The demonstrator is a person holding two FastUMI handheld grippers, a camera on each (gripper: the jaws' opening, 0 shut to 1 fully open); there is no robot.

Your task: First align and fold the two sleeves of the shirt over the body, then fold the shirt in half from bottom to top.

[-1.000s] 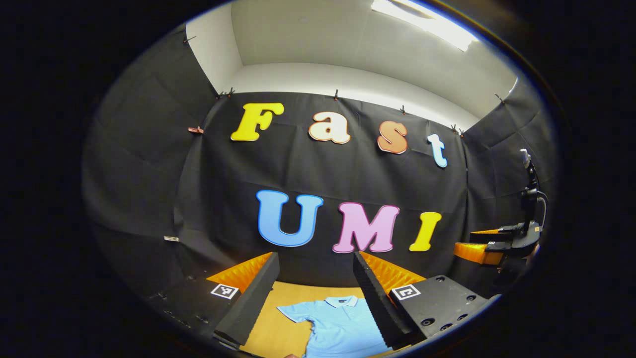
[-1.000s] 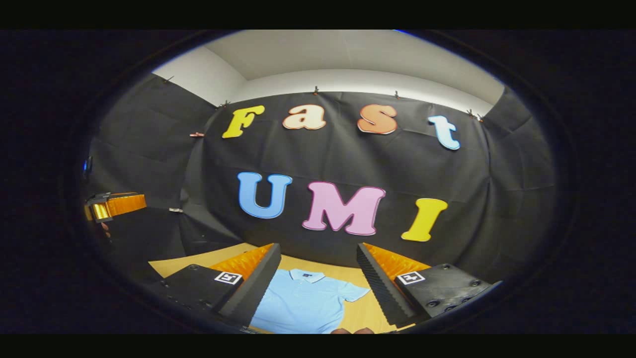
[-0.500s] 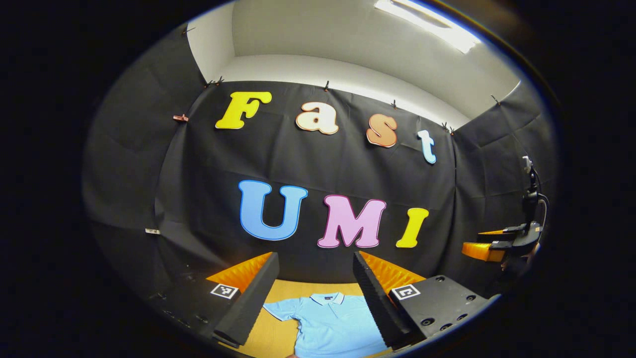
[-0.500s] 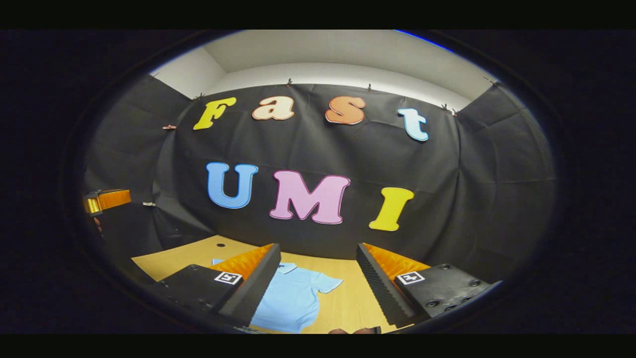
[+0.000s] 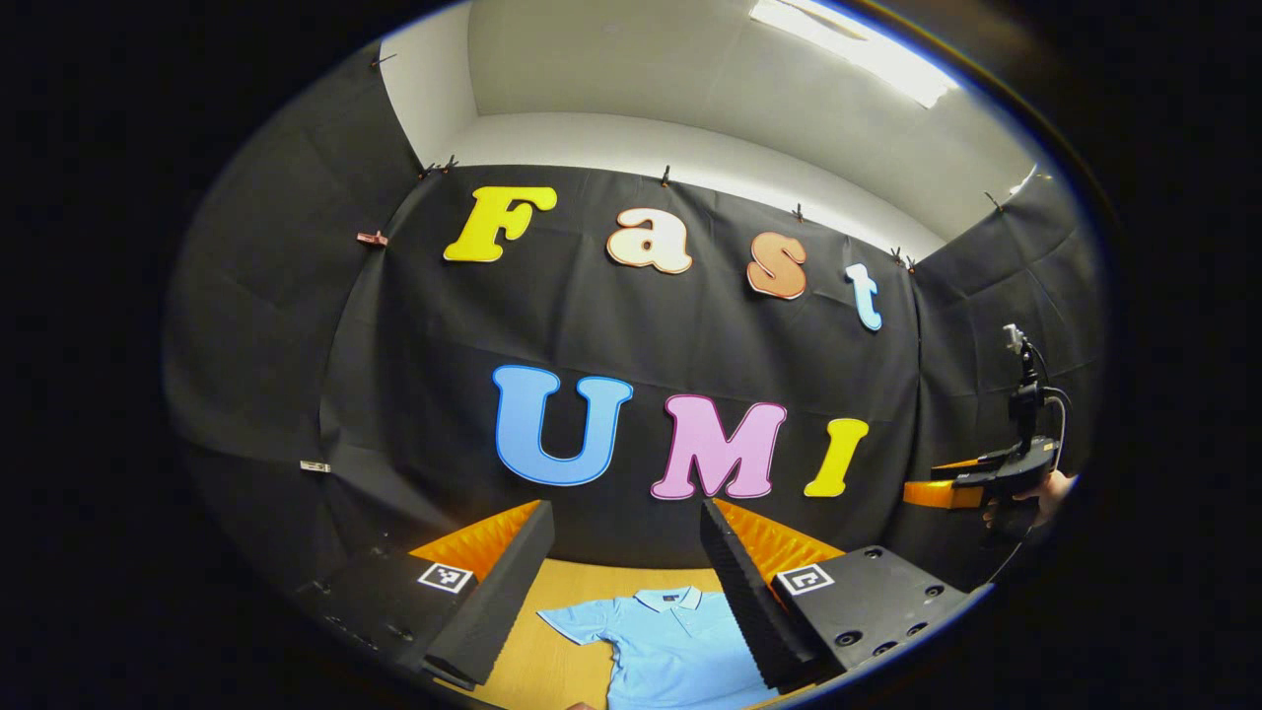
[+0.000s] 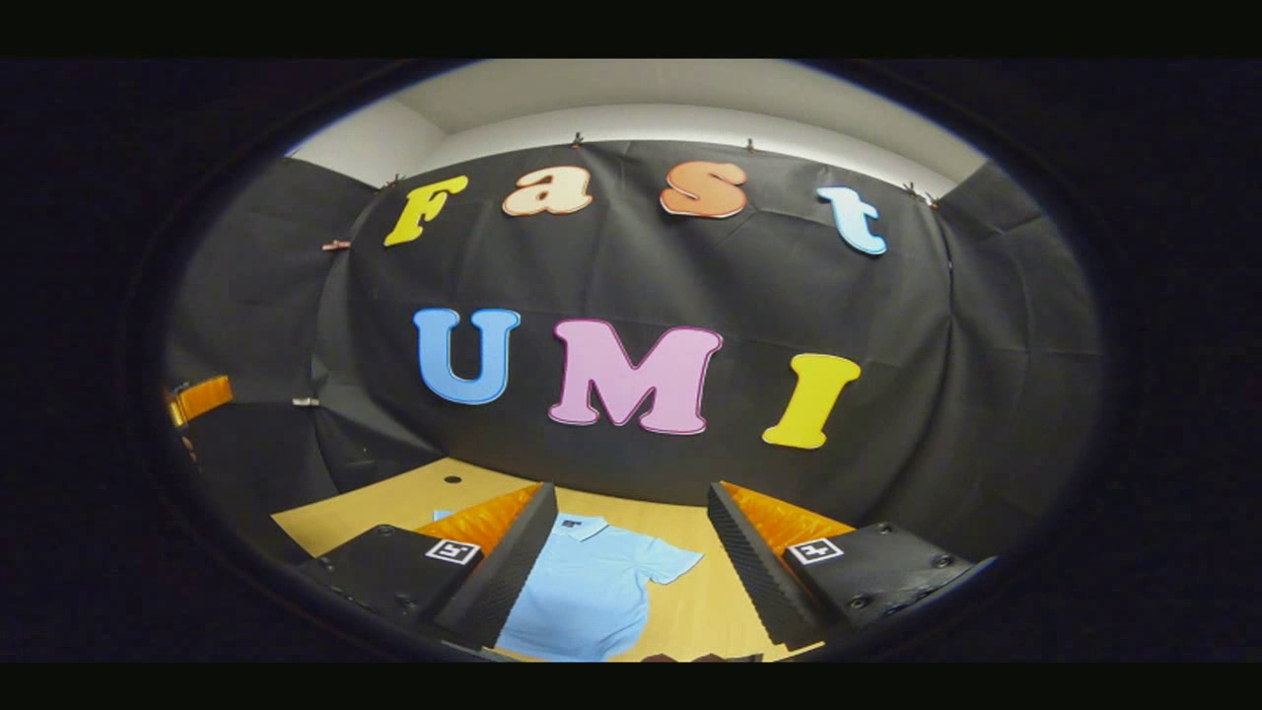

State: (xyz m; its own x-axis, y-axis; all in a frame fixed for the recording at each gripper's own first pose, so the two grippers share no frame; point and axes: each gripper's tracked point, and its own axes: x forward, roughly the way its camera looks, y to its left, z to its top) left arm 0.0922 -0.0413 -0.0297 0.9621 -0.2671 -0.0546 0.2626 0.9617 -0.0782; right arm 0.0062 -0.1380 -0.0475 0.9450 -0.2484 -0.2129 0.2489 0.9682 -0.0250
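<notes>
A light blue polo shirt (image 5: 670, 641) lies flat on the wooden table (image 5: 552, 661), collar toward the back wall and short sleeves spread out. My left gripper (image 5: 623, 515) hovers above its near part, open, with nothing between the fingers (image 5: 493, 592). In the right gripper view the shirt (image 6: 592, 592) shows between the fingers (image 6: 759, 572) of my right gripper (image 6: 631, 493), which is also open, holds nothing and is held off the cloth. The shirt's lower part is cut off in both views.
The right gripper (image 5: 971, 485), held by a hand (image 5: 1055, 485), shows at the far right of the left gripper view. The left gripper (image 6: 200, 397) shows at the far left of the right gripper view. The table (image 6: 394, 503) has a small hole (image 6: 452, 479) near the back.
Both grippers have swung a little in the air; the right gripper view has turned rightward and tilted down slightly. The shirt has stayed in place, and neither gripper has taken hold of anything.
</notes>
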